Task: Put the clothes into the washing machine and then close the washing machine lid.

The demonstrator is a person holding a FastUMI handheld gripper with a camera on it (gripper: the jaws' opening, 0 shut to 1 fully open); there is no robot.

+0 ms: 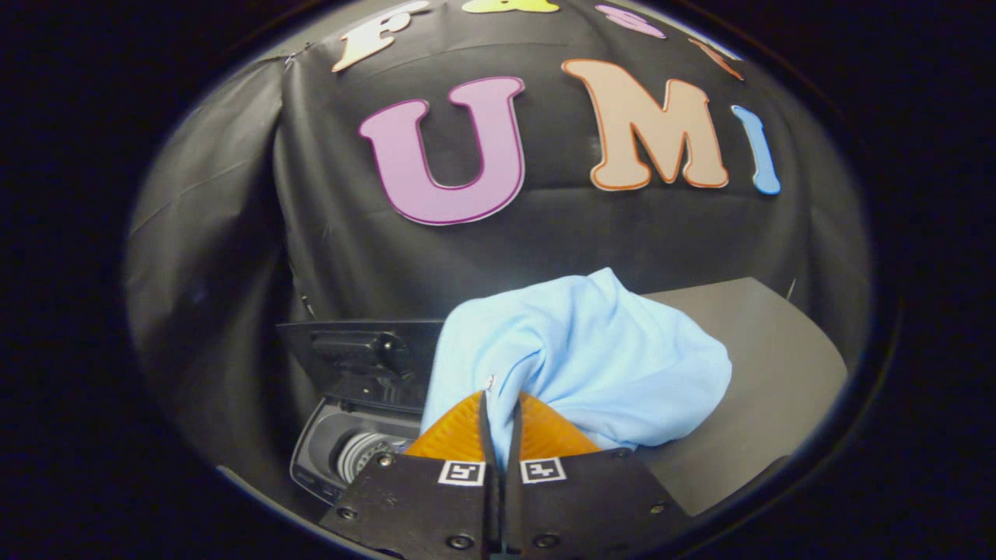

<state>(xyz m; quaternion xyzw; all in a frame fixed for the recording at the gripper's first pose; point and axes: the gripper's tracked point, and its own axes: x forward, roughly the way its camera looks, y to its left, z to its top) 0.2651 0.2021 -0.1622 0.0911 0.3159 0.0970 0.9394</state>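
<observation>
My gripper (pixel 498 408) points forward, lifted clear. I see its two fingers (pixel 455 435) drawn nearly together, pinching a fold of light blue cloth (pixel 591 358) between them.

a grey table (pixel 770 365) stands against the cloth wall (pixel 233 257)

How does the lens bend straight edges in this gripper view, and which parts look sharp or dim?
Gripper view: fisheye curves the grey table edge; the light blue garment, pinched in the gripper, is sharp and evenly lit; the washing machine opening and raised lid sit dimmer in shadow.
</observation>
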